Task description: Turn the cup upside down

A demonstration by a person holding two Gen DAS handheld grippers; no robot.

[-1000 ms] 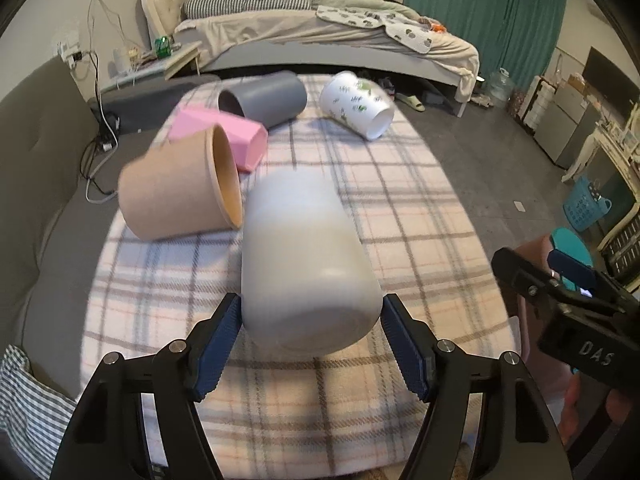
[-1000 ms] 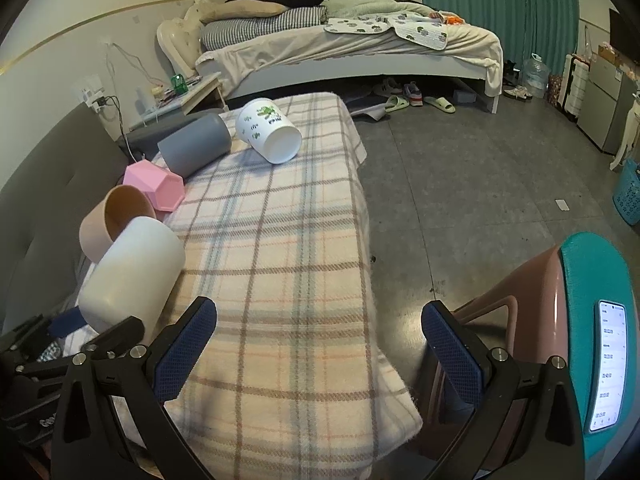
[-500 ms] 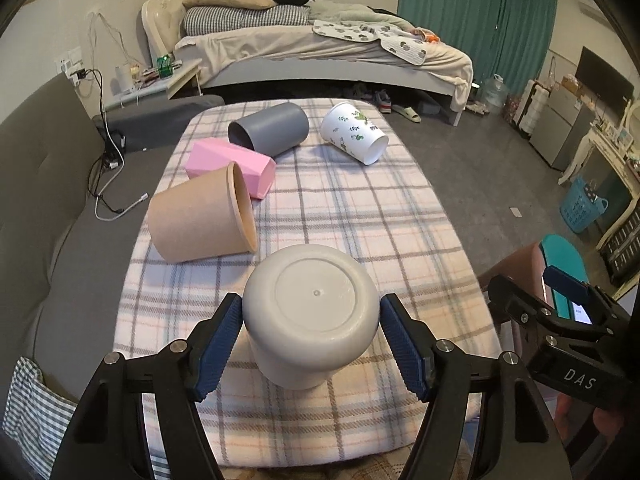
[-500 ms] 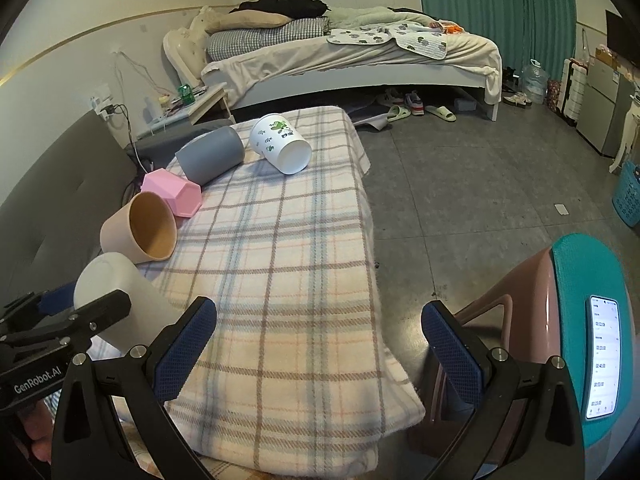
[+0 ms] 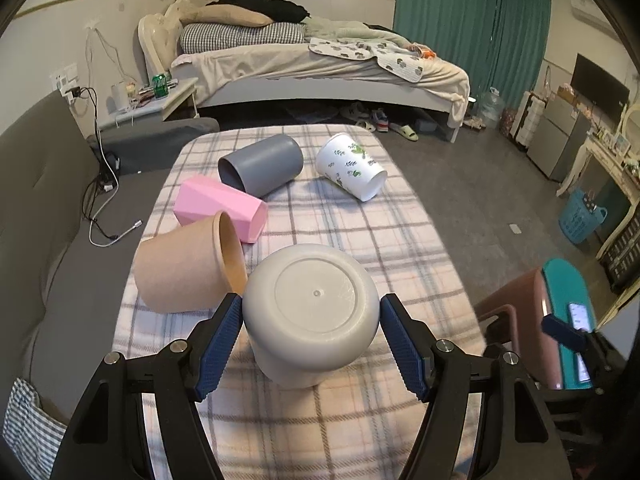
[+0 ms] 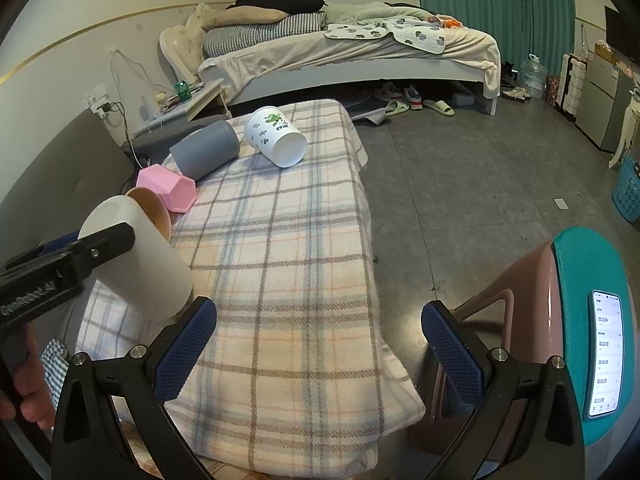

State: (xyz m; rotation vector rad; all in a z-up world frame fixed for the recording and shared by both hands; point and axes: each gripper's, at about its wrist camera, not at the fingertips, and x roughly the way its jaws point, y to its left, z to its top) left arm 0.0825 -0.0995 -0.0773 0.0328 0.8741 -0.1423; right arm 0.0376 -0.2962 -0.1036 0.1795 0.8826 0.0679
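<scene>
The left tool (image 5: 311, 330) grips the white cup (image 5: 310, 312) near its upturned base; light, stiff, smooth plastic, likely slippery. The right tool (image 6: 318, 334) hangs released.

unmade bed (image 5: 320, 68), teal curtains (image 5: 472, 32), grey floor (image 6: 480, 184).

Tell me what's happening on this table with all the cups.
A person holding a tool in each hand is flipping cups. The left tool brackets a white cup that sits base-up on the plaid blanket; whether its pads actually press it is unclear. The right tool hangs open and empty. Four other cups lie on their sides: tan, pink, grey and leaf-print.
</scene>
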